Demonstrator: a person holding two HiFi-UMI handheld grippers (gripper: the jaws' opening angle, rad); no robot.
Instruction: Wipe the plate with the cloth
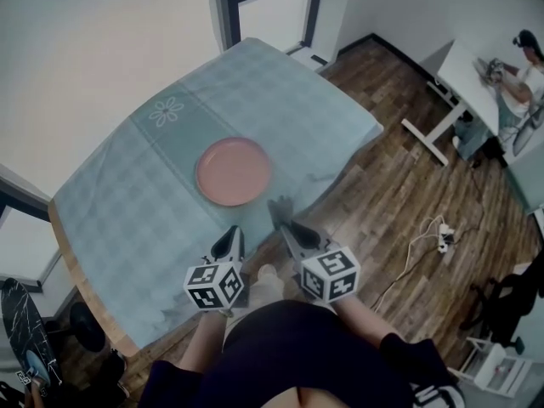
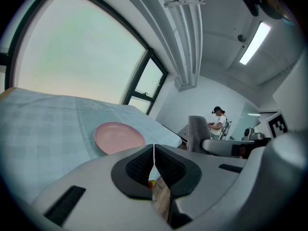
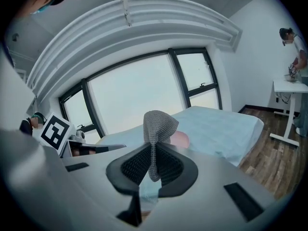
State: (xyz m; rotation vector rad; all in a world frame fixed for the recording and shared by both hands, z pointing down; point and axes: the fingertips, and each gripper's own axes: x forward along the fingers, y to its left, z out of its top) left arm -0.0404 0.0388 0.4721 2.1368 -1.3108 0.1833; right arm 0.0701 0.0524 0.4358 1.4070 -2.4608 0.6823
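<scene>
The right gripper (image 3: 153, 153) has its fingers (image 3: 134, 170) clamped on the cloth (image 3: 159, 124); the left gripper (image 2: 154, 153) is closed, empty. The plate (image 1: 234, 171) lies unheld on the tabletop (image 1: 110, 202), so wiping may slide it.

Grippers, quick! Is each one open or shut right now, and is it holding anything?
The left gripper is closed, with nothing in it.
The right gripper is closed on the grey cloth.
</scene>
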